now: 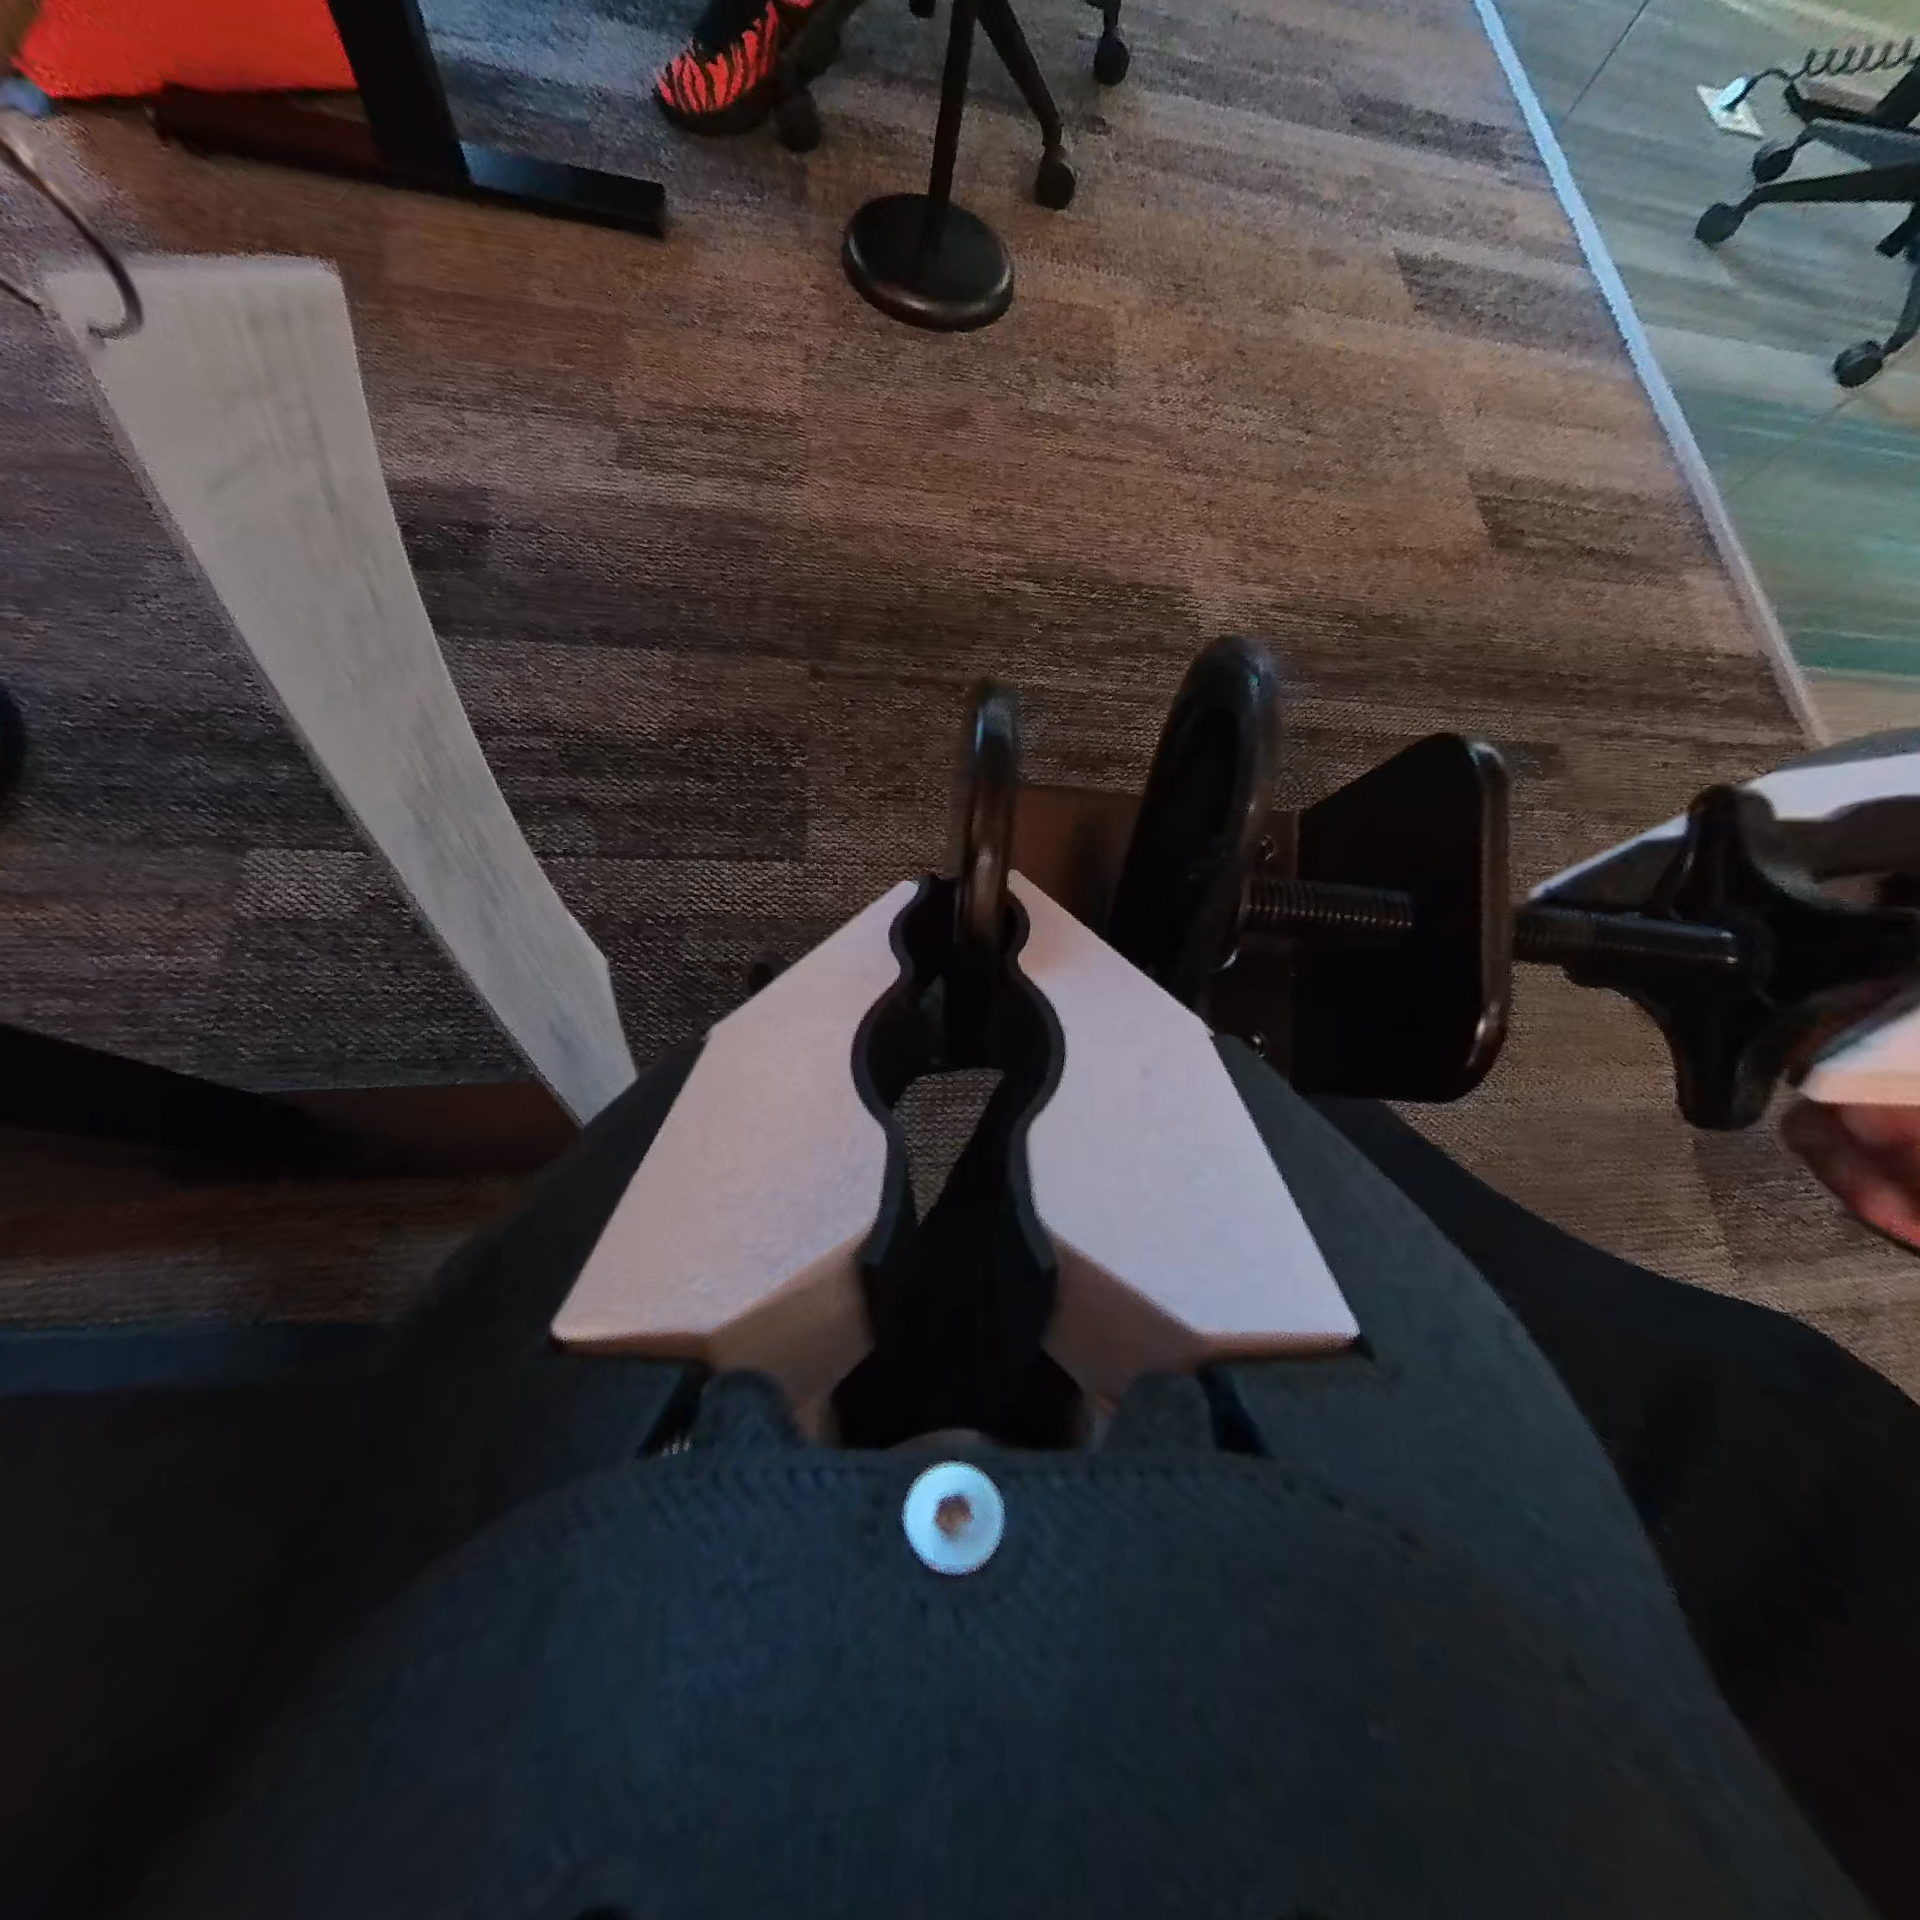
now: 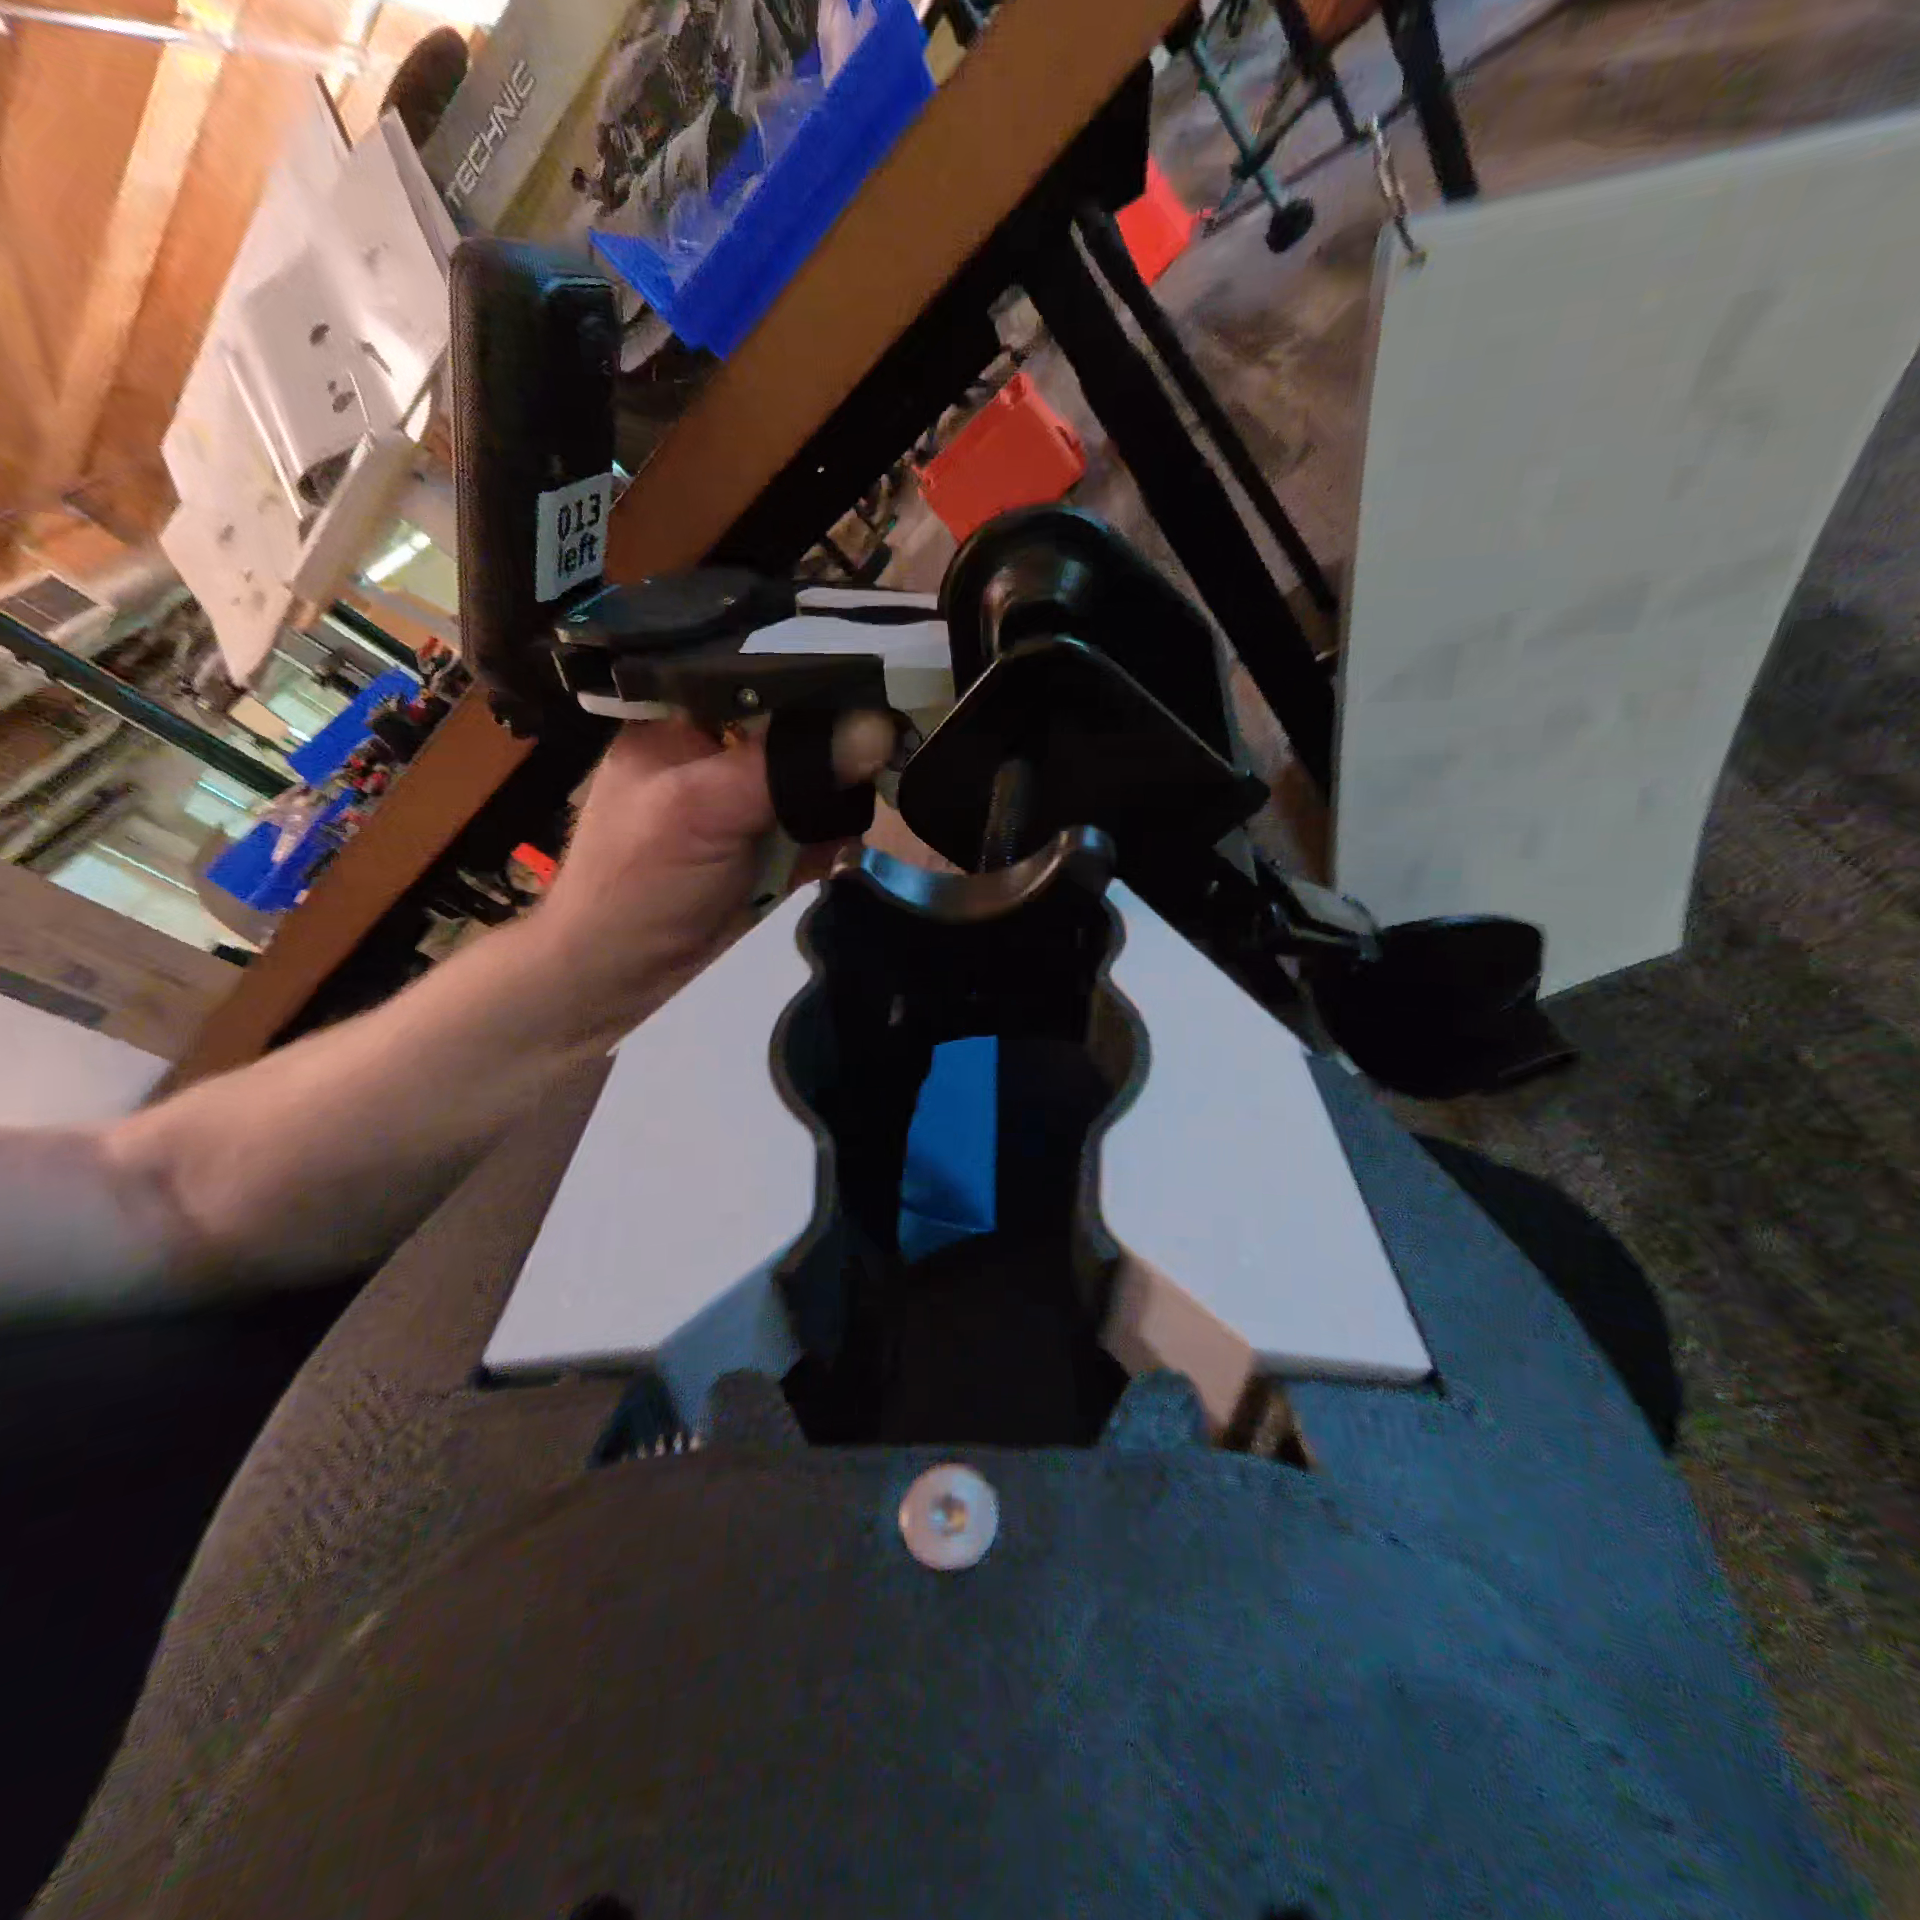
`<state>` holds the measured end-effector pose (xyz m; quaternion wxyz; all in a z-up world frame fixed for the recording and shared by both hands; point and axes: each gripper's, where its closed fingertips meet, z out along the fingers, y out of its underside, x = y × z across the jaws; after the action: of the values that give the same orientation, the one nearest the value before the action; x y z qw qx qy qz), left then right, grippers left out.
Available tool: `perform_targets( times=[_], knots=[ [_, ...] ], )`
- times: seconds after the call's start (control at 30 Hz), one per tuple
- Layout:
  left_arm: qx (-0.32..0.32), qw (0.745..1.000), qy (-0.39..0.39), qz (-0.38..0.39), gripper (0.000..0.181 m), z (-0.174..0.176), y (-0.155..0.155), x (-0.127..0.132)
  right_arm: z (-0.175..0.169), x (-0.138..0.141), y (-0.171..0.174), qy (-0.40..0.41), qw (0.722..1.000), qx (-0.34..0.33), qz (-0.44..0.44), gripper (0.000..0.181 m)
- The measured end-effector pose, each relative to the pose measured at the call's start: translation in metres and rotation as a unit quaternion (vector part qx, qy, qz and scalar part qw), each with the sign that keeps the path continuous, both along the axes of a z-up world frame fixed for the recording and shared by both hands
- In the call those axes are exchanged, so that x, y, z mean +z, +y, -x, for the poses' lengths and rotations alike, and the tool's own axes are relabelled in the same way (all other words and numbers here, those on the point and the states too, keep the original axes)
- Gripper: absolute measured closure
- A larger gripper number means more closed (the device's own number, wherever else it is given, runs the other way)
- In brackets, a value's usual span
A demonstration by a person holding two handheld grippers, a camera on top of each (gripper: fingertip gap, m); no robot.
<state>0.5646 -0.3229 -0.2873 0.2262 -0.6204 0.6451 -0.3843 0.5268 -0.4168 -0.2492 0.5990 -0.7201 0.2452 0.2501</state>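
Left wrist view: left gripper [image 1: 966, 914] pinching black clamp [image 1: 1382, 914] hook at brown table edge [image 1: 260, 1174]; right gripper [image 2: 971, 894] pinching clamp screw knob [image 1: 1714, 966]. Carpet [image 1: 935, 520] beneath.

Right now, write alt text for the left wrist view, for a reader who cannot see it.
The left gripper is shut on a black metal ring at the wooden table edge, beside a black screw clamp. At the right edge, the right gripper grips the clamp's star-shaped knob. Beyond lie brown carpet and a round black stand base.
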Motion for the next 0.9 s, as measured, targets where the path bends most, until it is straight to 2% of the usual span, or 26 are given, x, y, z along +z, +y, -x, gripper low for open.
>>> perform_targets(
  times=[0.07,0.1,0.13,0.17,0.2,0.23,0.27,0.3,0.33,0.37,0.4,0.47,0.5,0.53,0.57,0.63,0.7,0.73,0.83,0.9],
  knots=[
    [0.005,1.0,-0.003,0.009,0.177,-0.003,0.001,0.002,-0.002,0.001,0.001,-0.065,0.998,0.014,0.018,0.137],
    [0.003,1.0,-0.002,0.013,0.176,-0.004,0.002,0.002,-0.003,0.001,0.001,-0.141,0.989,0.02,0.042,0.138],
    [0.002,1.0,-0.002,0.012,0.176,-0.006,0.002,0.003,-0.005,-0.001,0.001,-0.245,0.966,0.026,0.081,0.138],
    [0.003,1.0,-0.004,0.018,0.177,-0.008,0.002,0.004,-0.007,-0.003,0.0,-0.375,0.918,0.034,0.127,0.139],
    [0.002,1.0,-0.006,0.022,0.175,-0.011,0.002,0.005,-0.013,-0.005,-0.002,-0.519,0.834,0.037,0.183,0.139],
    [0.003,1.0,-0.008,0.019,0.175,-0.014,0.003,0.006,-0.021,-0.006,-0.003,-0.649,0.723,0.037,0.235,0.138],
    [0.007,1.0,-0.011,0.023,0.176,-0.018,0.005,0.008,-0.022,-0.003,0.0,-0.718,0.651,0.035,0.245,0.138],
    [0.01,0.999,-0.015,0.036,0.174,-0.021,0.007,0.011,-0.022,-0.002,0.002,-0.718,0.655,0.034,0.233,0.137],
    [0.013,0.999,-0.018,0.038,0.174,-0.024,0.009,0.013,-0.026,-0.001,0.001,-0.687,0.69,0.029,0.227,0.132],
    [0.015,0.999,-0.021,0.021,0.174,-0.025,0.011,0.014,-0.034,0.001,-0.002,-0.647,0.728,0.013,0.228,0.107],
    [0.018,0.999,-0.026,0.016,0.175,-0.027,0.013,0.015,-0.039,0.005,-0.005,-0.586,0.781,-0.008,0.216,0.093],
    [0.024,0.999,-0.031,0.035,0.175,-0.029,0.015,0.018,-0.033,0.01,-0.009,-0.384,0.912,-0.024,0.139,0.097],
    [0.025,0.999,-0.031,0.036,0.175,-0.03,0.017,0.018,-0.032,0.01,-0.01,-0.271,0.956,-0.032,0.103,0.093],
    [0.027,0.999,-0.032,0.031,0.175,-0.031,0.018,0.018,-0.03,0.01,-0.009,-0.175,0.982,-0.03,0.066,0.093],
    [0.03,0.999,-0.034,0.031,0.175,-0.032,0.019,0.018,-0.029,0.009,-0.007,-0.099,0.994,-0.032,0.036,0.094],
    [0.03,0.998,-0.035,0.033,0.175,-0.035,0.018,0.018,-0.027,0.002,-0.001,-0.001,0.999,-0.035,0.009,0.096],
    [0.026,0.999,-0.035,0.019,0.176,-0.036,0.016,0.016,-0.027,0.007,0.005,0.055,0.997,-0.035,-0.034,0.104],
    [0.023,0.999,-0.033,0.013,0.175,-0.035,0.014,0.015,-0.03,0.007,0.006,0.058,0.997,-0.045,-0.038,0.111],
    [0.022,0.999,-0.031,0.012,0.175,-0.035,0.013,0.013,-0.037,0.002,0.007,-0.046,0.997,-0.054,0.002,0.122],
    [0.02,0.999,-0.029,0.027,0.175,-0.034,0.013,0.013,-0.039,-0.003,0.007,-0.186,0.98,-0.044,0.058,0.13]
  ],
)
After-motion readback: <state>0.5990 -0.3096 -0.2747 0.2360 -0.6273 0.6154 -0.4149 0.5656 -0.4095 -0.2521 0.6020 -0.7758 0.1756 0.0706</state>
